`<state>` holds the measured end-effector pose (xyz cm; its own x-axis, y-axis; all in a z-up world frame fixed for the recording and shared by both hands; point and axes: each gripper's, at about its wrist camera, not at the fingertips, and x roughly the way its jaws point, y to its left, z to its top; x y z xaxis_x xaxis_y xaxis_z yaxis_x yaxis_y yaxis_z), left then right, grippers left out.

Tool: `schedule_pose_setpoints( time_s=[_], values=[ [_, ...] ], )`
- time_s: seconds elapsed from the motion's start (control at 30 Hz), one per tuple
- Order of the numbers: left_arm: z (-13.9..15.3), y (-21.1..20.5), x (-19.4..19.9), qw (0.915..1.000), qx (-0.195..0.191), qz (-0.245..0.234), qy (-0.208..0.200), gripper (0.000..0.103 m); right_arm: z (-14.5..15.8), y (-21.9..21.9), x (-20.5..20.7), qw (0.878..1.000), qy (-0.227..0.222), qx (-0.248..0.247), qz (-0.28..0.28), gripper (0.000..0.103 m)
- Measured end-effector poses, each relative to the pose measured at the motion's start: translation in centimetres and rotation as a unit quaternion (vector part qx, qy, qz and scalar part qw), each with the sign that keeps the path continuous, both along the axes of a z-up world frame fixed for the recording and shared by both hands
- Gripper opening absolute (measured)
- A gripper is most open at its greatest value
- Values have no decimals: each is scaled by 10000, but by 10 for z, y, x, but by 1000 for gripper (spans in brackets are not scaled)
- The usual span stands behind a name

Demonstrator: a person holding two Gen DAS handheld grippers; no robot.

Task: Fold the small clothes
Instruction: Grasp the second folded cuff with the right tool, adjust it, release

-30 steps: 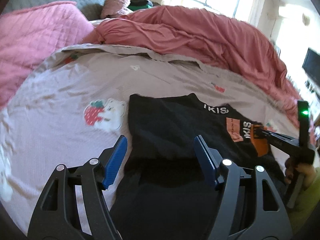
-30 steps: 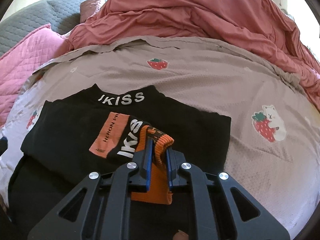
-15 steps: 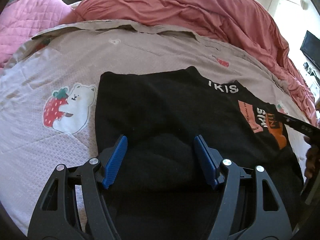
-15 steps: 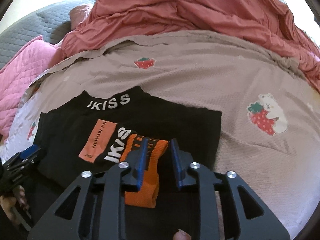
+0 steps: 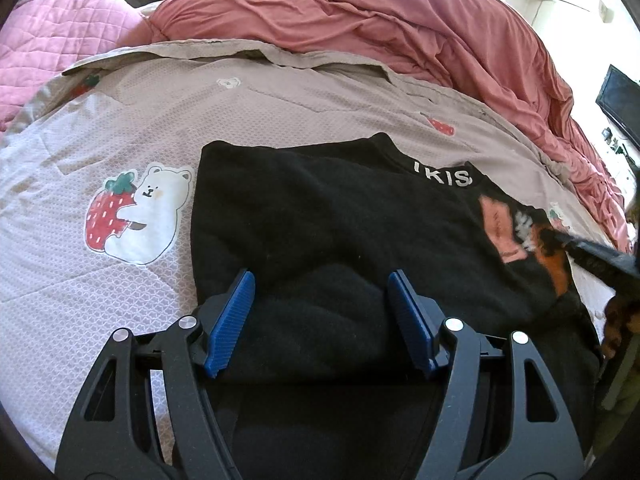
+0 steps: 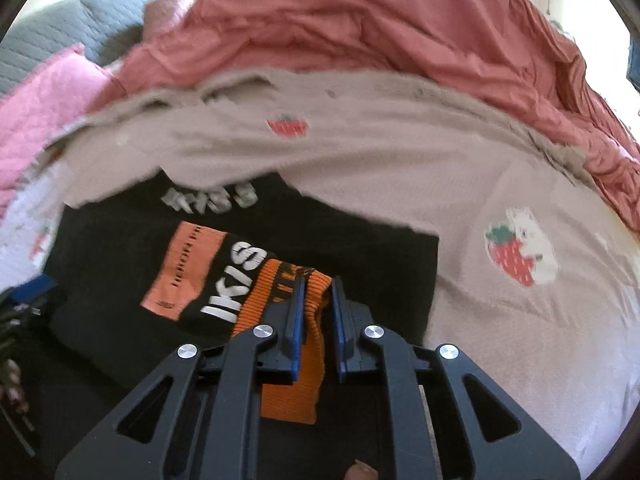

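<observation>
A black sweater (image 5: pixel 320 208) with white lettering and an orange patch lies partly folded on the bed. My left gripper (image 5: pixel 320 312) is open, low over the sweater's near left part, its blue pads (image 5: pixel 234 320) straddling a bulge of black cloth without pinching it. In the right wrist view, my right gripper (image 6: pixel 318 284) has its jaws closing tight on the orange ribbed cuff (image 6: pixel 280 292) of the sleeve folded across the sweater (image 6: pixel 120 264). The pads press on the cuff. That gripper (image 5: pixel 592 256) shows blurred at the left wrist view's right edge.
The beige bedsheet (image 5: pixel 132 92) with strawberry-and-bear prints (image 5: pixel 132 216) spreads around the sweater. A rumpled red duvet (image 5: pixel 400 28) is piled behind it, with a pink quilted pillow (image 5: pixel 60 40) at the far left. A dark screen (image 5: pixel 620 96) stands off the bed at right.
My left gripper came down and forward over the sweater, then held still. My right gripper opened over the orange cuff half a second ago and has shut on it again.
</observation>
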<state>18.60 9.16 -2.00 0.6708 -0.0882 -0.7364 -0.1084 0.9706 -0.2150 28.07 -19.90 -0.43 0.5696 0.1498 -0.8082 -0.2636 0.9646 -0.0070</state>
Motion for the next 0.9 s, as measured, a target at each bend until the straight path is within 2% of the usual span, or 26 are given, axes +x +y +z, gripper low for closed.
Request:
schedule_pose_setpoints(
  time_s=[0.03,0.1,0.27,0.43,0.57,0.67,0.73,0.83,0.9],
  values=[
    [0,0,0,10000,-15,-4,-4,61,-10,0,5,9998,167,-114,-78,12],
    [0,1,-1,10000,-37,-10,-13,61,-20,-4,10,9994,295,-11,-153,12],
    [0,1,-2,10000,-50,-4,-34,61,-16,-8,10,9994,277,7,-230,16],
    [10,5,-13,9996,-133,36,-239,61,4,-24,-3,9988,112,353,-332,17],
    [21,3,-26,9990,-95,78,-428,61,22,-22,-26,9986,-93,512,-28,18],
    [24,-8,-28,9988,27,-51,-484,61,23,-6,-42,9978,-61,572,331,18],
    [23,-19,-28,9984,285,-186,-441,61,21,9,-49,9963,-23,612,598,18],
    [9,-30,-21,9966,807,-190,-33,62,15,31,-55,9944,8,561,891,18],
    [5,-27,-19,9971,729,-220,55,62,7,40,-53,9946,82,450,933,18]
  ],
)
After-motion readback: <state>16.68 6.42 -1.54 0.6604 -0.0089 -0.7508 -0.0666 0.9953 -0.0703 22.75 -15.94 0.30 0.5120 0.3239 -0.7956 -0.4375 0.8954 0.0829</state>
